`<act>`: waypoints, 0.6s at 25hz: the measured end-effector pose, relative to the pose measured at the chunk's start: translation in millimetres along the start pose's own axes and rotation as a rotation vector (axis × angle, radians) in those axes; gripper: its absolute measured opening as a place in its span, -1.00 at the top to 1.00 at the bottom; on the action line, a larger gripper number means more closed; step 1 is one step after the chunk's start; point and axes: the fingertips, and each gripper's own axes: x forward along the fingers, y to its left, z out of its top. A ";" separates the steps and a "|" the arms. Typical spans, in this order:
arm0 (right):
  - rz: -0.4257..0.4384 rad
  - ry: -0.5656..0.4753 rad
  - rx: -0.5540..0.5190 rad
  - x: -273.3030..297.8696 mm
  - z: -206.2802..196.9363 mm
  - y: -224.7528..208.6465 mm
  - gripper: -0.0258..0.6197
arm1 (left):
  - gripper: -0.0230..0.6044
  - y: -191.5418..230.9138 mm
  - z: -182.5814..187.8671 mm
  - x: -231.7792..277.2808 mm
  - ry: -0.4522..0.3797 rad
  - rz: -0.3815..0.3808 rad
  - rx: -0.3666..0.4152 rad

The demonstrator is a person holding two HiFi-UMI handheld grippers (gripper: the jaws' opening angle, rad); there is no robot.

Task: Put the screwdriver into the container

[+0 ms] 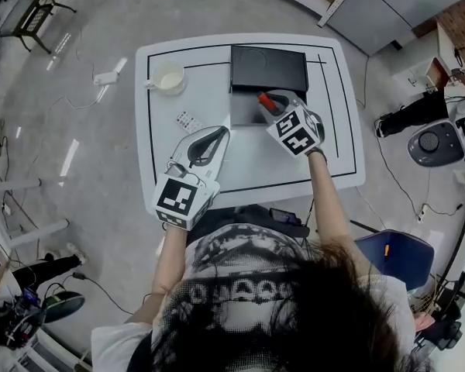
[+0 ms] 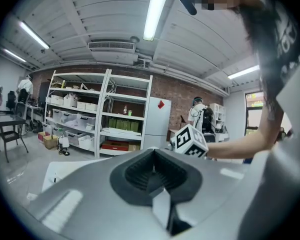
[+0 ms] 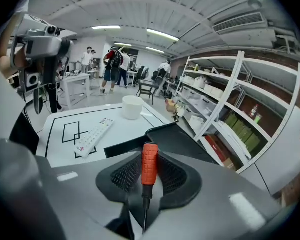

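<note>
Right gripper (image 3: 149,179): I saw its jaws clamped on the screwdriver (image 3: 149,163), parted only by the width of the handle, with the thin metal shaft running back toward the camera.
Left gripper (image 2: 155,173): I found its jaws pressed together with nothing between them, held over the near half of the tabletop (image 1: 240,169).
Screwdriver: ribbed orange-red handle, gripped between dark mesh-textured pads, held at the near edge of the container (image 1: 269,68).
Container: black, flat, rectangular, with smooth walls.
Cup (image 1: 169,77): white and round, standing left of the container.
Remote (image 1: 189,121): white and slim, lying flat.
</note>
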 end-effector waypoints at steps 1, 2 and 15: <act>0.011 0.014 -0.001 8.4 -3.0 1.5 0.60 | 0.93 1.8 -1.2 -0.2 0.001 0.001 -0.003; 0.021 0.027 0.000 16.4 -6.1 2.8 0.60 | 0.93 3.5 -2.5 -0.4 0.003 0.002 -0.006; 0.122 0.148 0.073 75.4 -37.5 11.8 0.60 | 0.93 13.9 -14.9 0.6 0.011 0.016 -0.048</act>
